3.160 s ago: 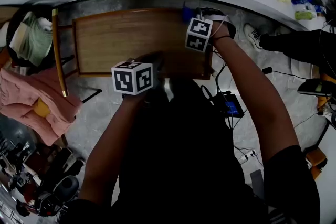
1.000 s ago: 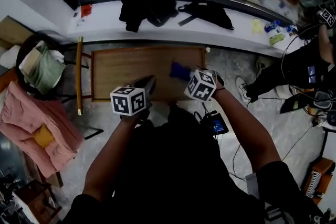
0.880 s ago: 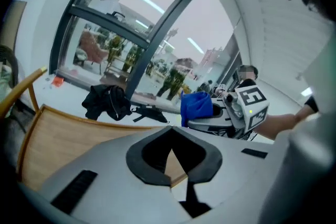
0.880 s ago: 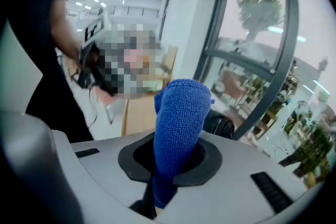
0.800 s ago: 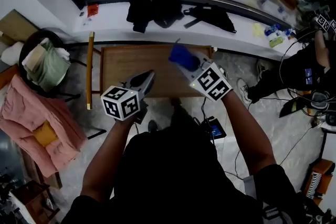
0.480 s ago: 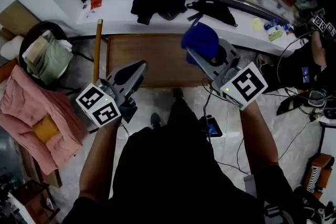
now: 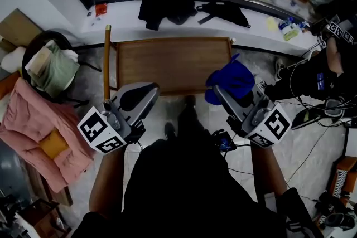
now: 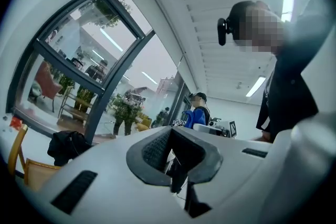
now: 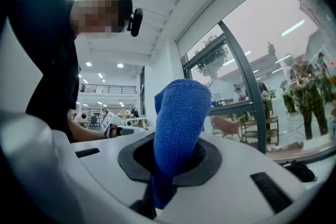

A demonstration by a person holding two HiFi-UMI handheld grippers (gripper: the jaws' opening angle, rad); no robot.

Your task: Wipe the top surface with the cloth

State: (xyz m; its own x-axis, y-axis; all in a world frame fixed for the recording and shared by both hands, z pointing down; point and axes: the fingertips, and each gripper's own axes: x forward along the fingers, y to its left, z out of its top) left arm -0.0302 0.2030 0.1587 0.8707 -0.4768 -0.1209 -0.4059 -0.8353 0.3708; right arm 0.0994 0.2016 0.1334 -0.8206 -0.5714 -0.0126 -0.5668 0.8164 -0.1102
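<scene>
Cloth (image 9: 179, 118) juts lengthwise from right gripper (image 9: 170, 164) — clamped.

Grey stone-look floor (image 7: 261, 58), long white counter (image 7: 122, 11) under tall dark-framed windows (image 8: 84, 55), white slatted ceiling (image 8: 210, 18), strip lights (image 8: 257, 86), perhaps a pink-draped chair (image 7: 33, 125).

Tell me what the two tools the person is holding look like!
The left tool and the right tool are smooth pale grey shells with dark ribbed pads. Each carries a white cube printed with black square markers. The person wears a black short-sleeved top.
</scene>
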